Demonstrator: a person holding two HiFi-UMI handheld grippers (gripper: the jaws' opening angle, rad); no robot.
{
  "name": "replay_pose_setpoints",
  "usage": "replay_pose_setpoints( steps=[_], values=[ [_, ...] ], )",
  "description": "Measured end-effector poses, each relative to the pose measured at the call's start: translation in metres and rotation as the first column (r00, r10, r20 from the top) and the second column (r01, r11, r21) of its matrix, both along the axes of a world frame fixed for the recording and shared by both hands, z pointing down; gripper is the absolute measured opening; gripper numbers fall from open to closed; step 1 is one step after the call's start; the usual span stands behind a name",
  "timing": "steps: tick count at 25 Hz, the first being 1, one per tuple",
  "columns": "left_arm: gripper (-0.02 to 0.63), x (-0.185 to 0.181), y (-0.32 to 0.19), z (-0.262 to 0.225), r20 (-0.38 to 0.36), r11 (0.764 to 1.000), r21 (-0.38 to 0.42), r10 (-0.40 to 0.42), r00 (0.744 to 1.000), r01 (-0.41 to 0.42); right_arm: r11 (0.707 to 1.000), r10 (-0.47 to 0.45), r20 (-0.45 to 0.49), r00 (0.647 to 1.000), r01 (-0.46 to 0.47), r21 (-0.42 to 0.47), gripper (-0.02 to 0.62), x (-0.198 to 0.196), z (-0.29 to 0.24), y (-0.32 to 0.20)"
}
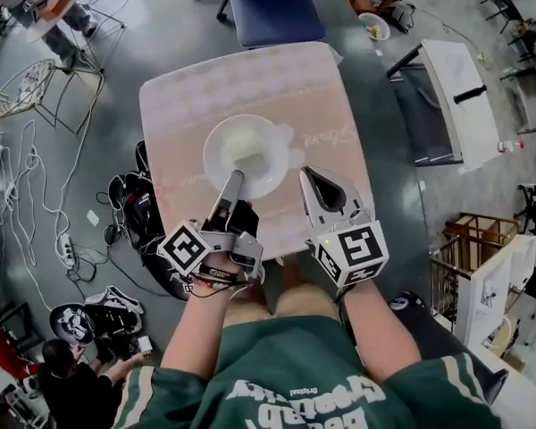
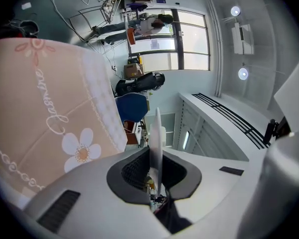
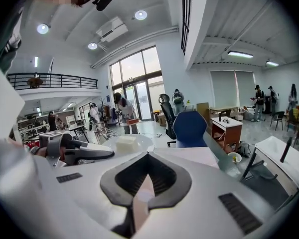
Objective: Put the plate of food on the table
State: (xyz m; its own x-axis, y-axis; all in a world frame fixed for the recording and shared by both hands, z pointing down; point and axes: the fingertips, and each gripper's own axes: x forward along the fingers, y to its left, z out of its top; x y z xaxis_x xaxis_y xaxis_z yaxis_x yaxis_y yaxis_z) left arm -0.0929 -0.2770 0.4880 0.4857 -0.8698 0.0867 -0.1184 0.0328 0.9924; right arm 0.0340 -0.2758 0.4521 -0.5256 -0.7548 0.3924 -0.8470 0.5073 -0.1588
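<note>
White round plate with a pale block of food sits mid-worktop, slightly near of centre. We can't tell whether it's flat down or a hair above the cloth.

Left tool has the plate's near rim. In the left gripper view the rim runs edge-on between the jaws, which are nearly closed and pinching it. Right tool hangs just right of the plate over the near edge, jaws together, nothing in them.

The square worktop under a pale pink flower-print cloth has bare room all round the plate. A blue chair stands at the far side, well apart.

We judge the step is set-down and release:
- Level the plate first; a one-sided rim grip tends to tip the far edge down and the block could slide.
- Lower until the base bears fully on the cloth, then open.
- Open only enough to free the rim.
- Draw the left tool straight back toward the near edge and low, so the lower jaw doesn't lift the rim or drag the cloth.
- Keep the right tool clear.
</note>
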Motion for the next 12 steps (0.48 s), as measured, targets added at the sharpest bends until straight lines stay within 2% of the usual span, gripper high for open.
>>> replay_pose_setpoints(
  steps=[5,12],
  values=[
    [0.031,0.004,-0.023,0.045,0.004,0.998,-0.058,-0.034,0.999,0.034,0.998,-0.020,0.009,1.000,0.020,-0.054,0.011,0.006,0.033,-0.021],
    [0.031,0.013,-0.050,0.105,0.075,0.990,-0.135,-0.022,0.997,0.032,0.994,-0.041,0.010,0.999,0.042,-0.103,0.011,0.015,0.064,-0.049]
  ],
)
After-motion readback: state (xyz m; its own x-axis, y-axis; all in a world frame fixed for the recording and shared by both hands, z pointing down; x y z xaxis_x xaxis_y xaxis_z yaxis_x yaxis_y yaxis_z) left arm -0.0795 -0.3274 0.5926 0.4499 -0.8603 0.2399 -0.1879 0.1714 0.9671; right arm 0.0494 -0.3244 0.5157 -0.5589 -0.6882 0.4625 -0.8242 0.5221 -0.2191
